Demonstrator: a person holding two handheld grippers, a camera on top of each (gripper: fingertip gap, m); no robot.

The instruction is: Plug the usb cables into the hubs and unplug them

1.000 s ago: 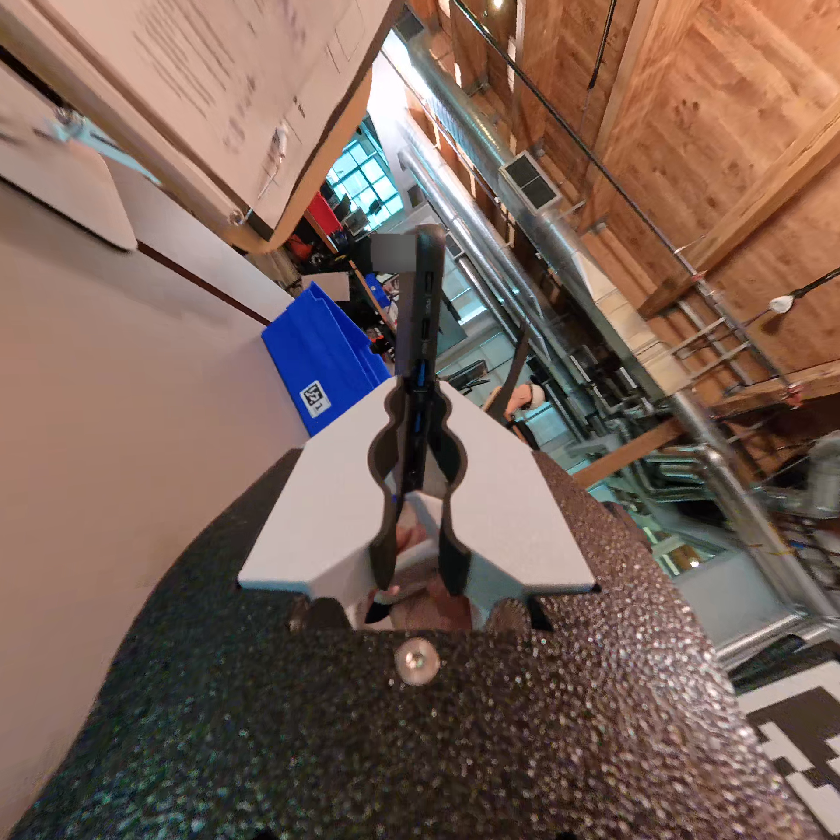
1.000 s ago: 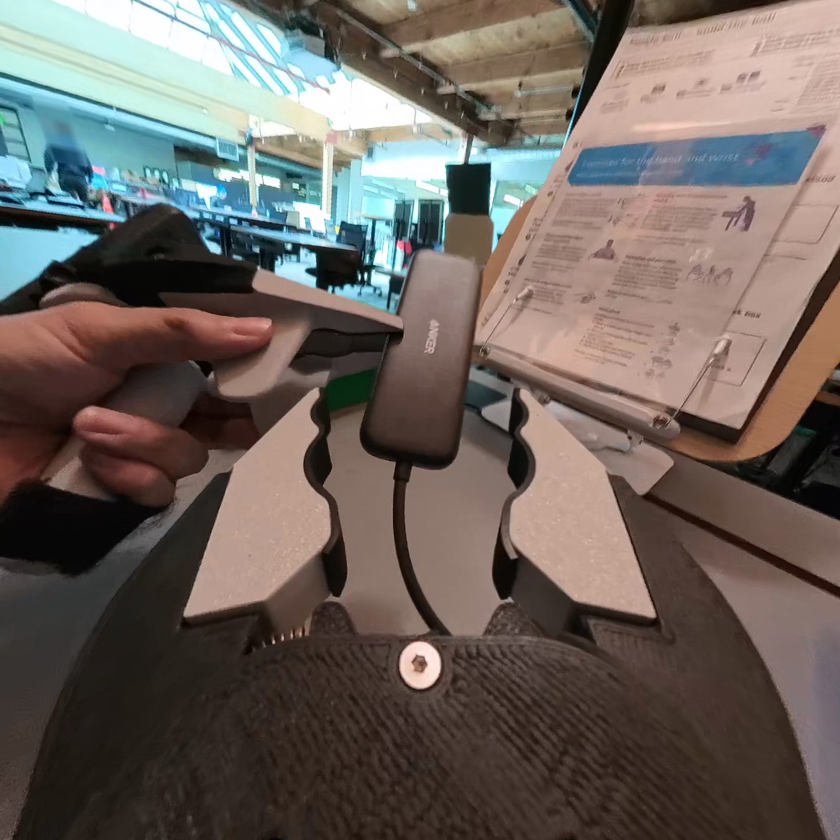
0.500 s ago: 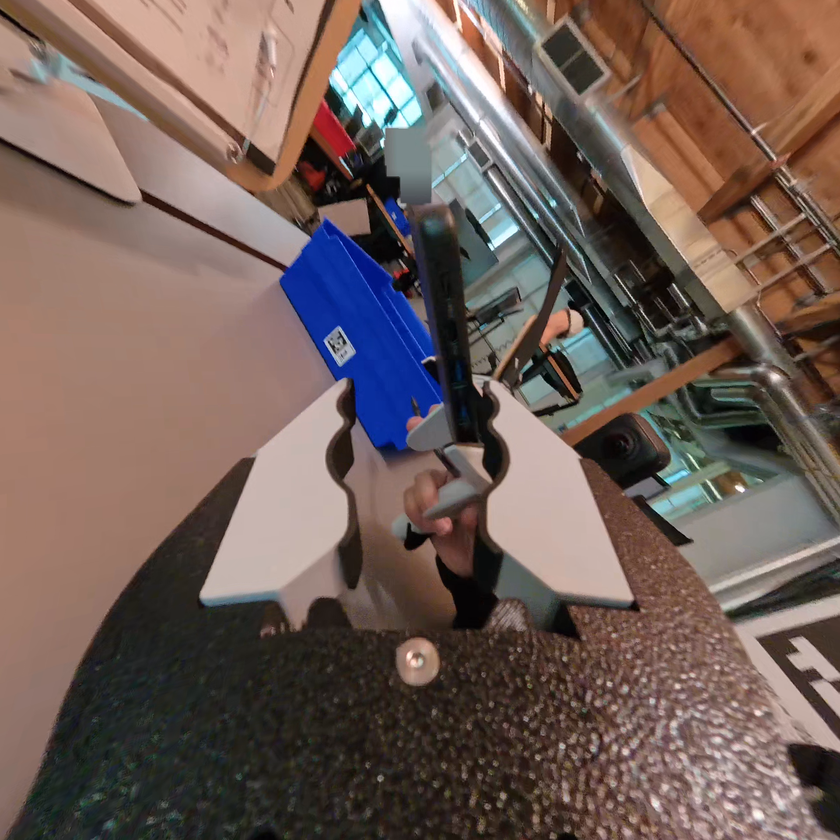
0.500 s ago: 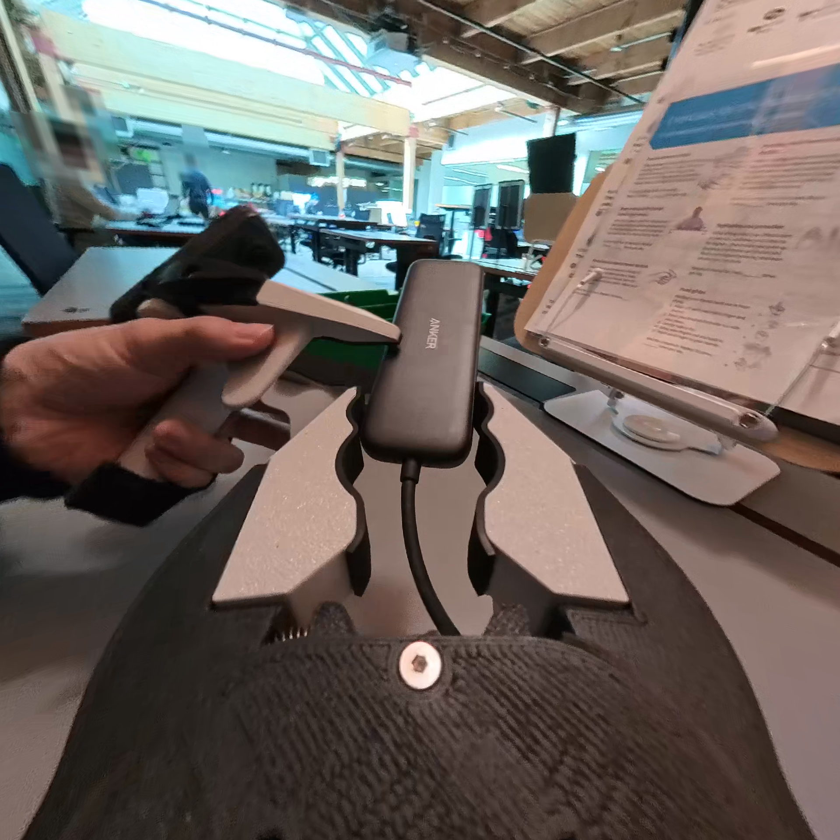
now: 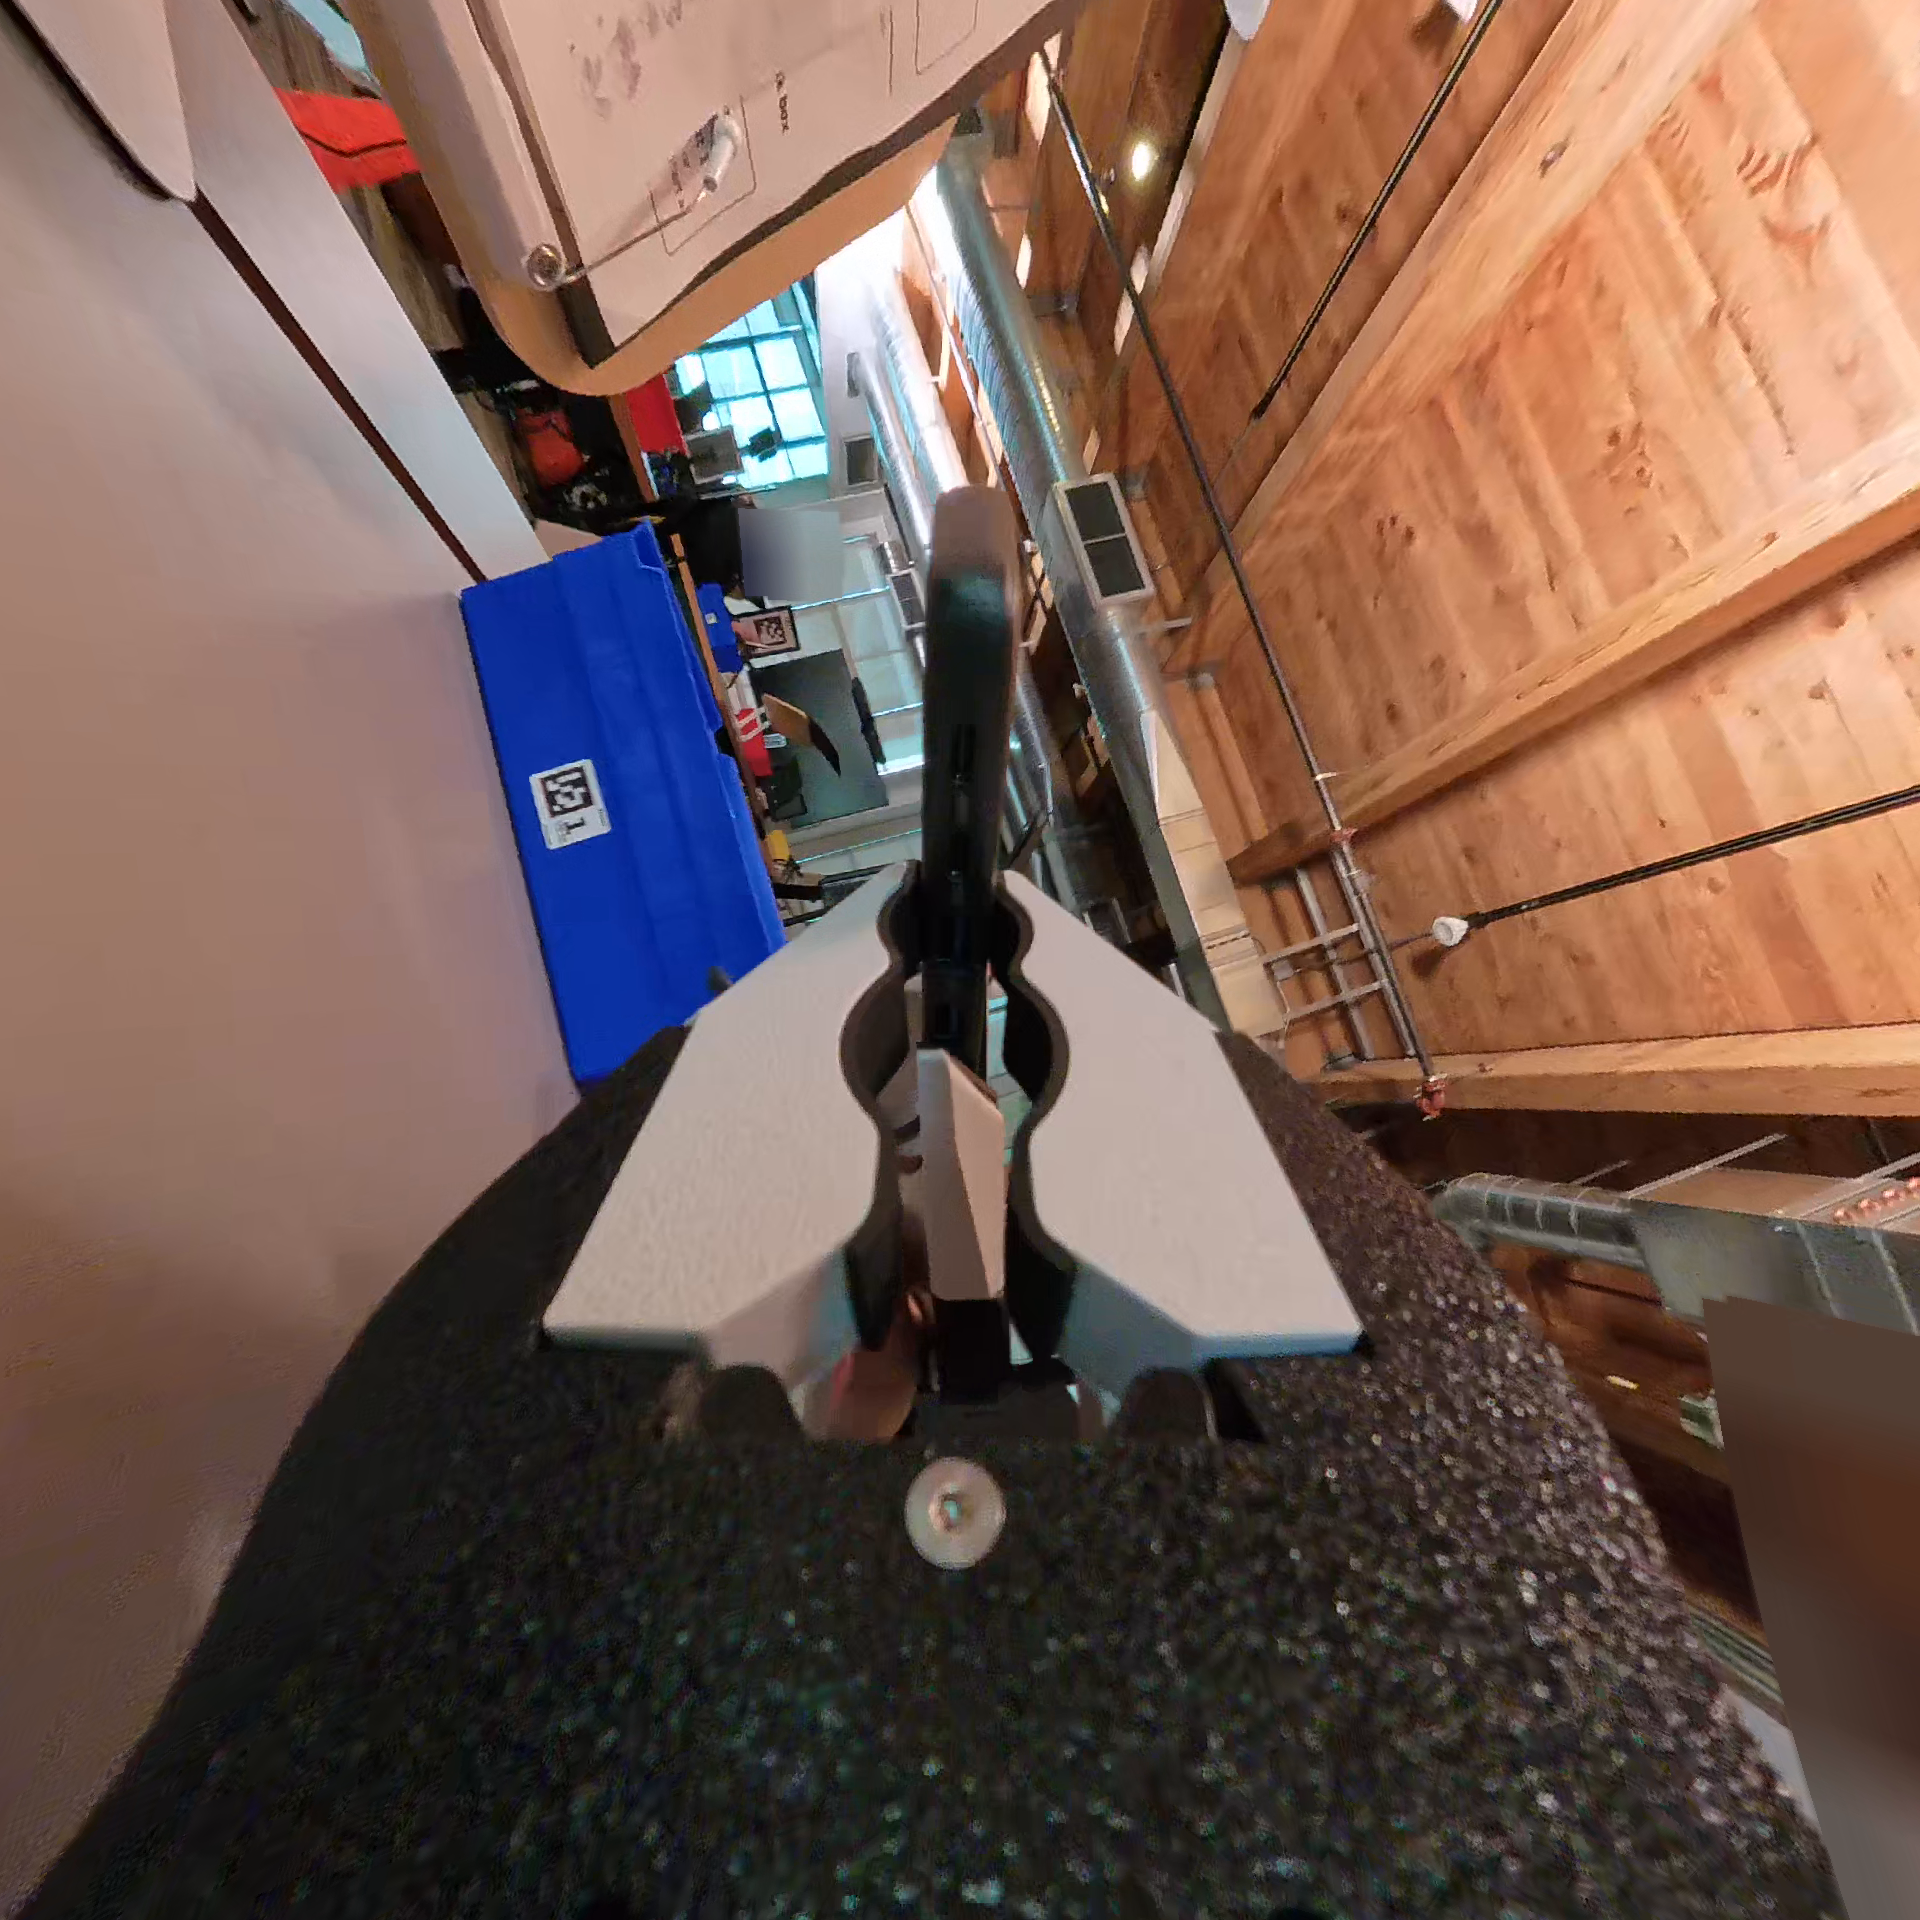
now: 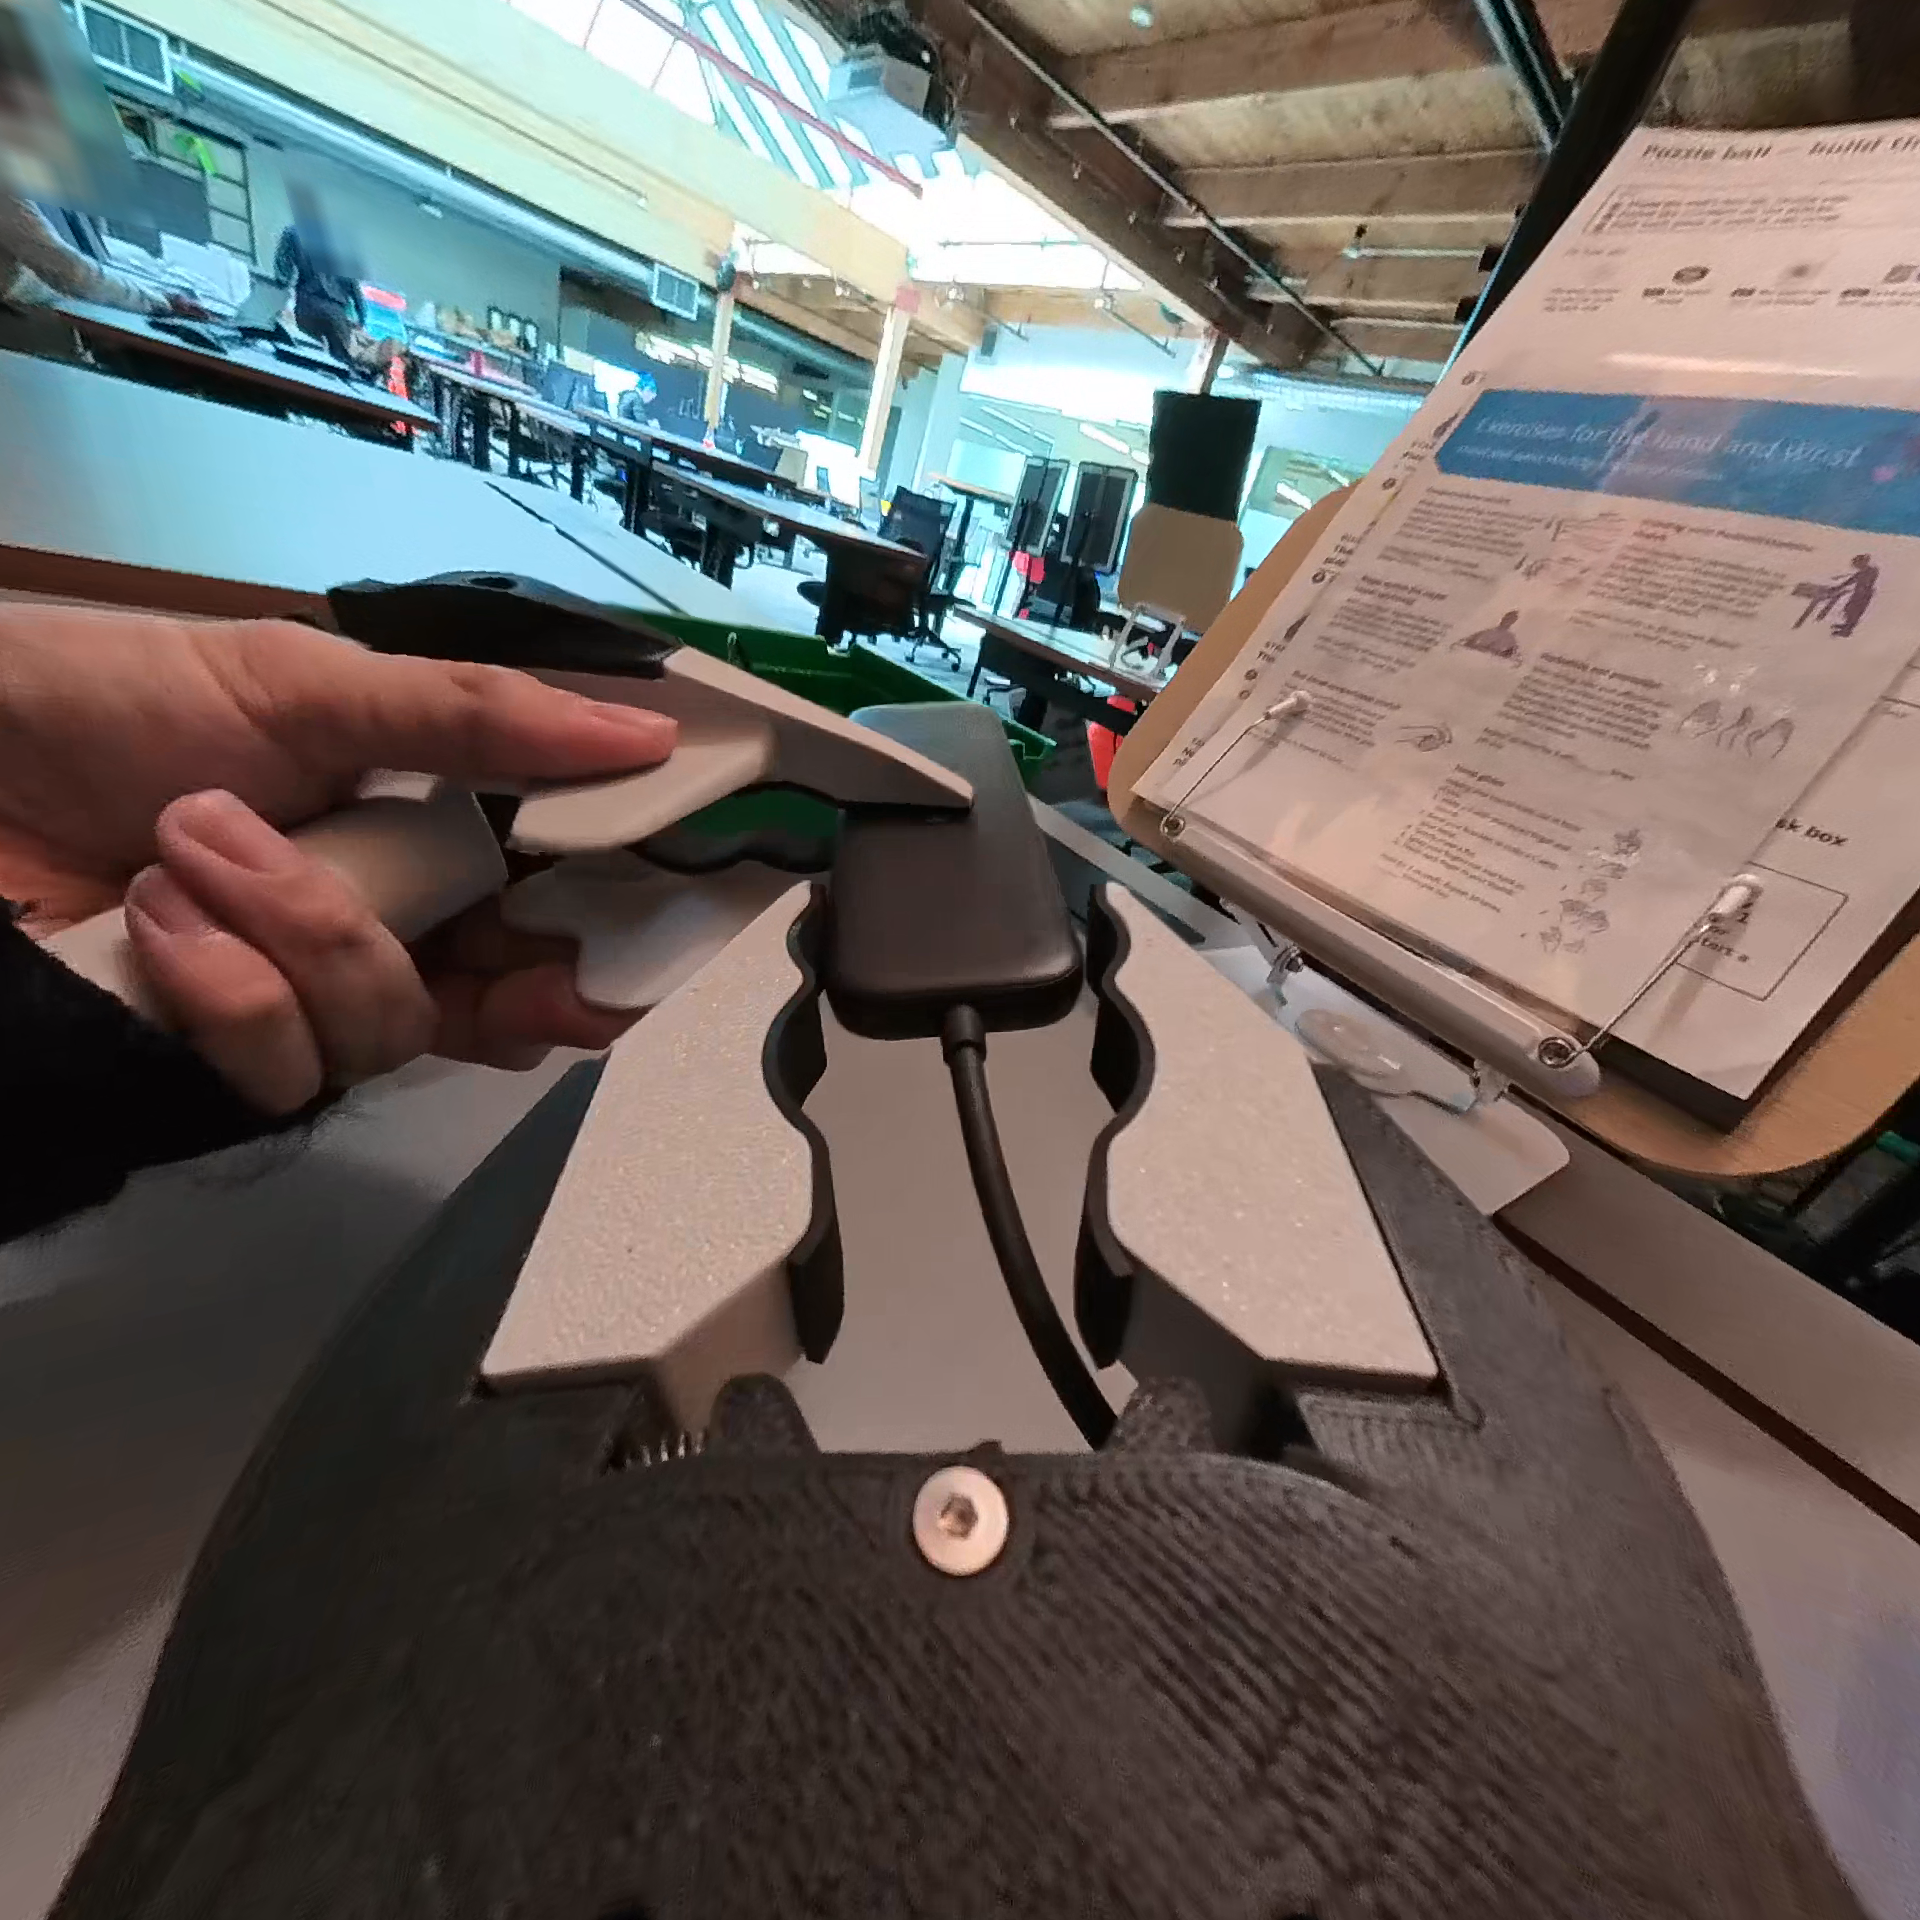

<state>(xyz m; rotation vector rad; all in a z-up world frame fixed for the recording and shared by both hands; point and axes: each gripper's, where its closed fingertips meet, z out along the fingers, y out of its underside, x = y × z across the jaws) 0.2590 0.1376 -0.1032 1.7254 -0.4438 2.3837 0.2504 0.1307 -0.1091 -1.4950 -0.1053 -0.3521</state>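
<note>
1. Above the pale desk (image 6: 260, 1382), a dark USB hub (image 6: 951, 883) is held in the air between the 2 grippers.
2. The left gripper (image 5: 951, 914) has its fingers (image 5: 769, 1132) pressed together on the hub's thin edge, pinching it from the side.
3. The right gripper (image 6: 951, 935) has its fingers (image 6: 675, 1164) spread, 1 on each side of the hub's cable end; whether they touch it cannot be told.
4. The hub's own black cable (image 6: 1013, 1216) runs back between the right fingers.
5. Progress, as a judgement: early. No USB cable is seen plugged into the hub, and no loose plug is in view, so plugging and unplugging both remain.
6. Room to move: a document stand (image 6: 1558, 727) holding printed sheets stands close on the right.
7. A blue bin (image 5: 613, 790) sits on the desk farther off in the left wrist view.
8. A green bin (image 6: 914, 691) lies behind the hub. The desk below looks open.
</note>
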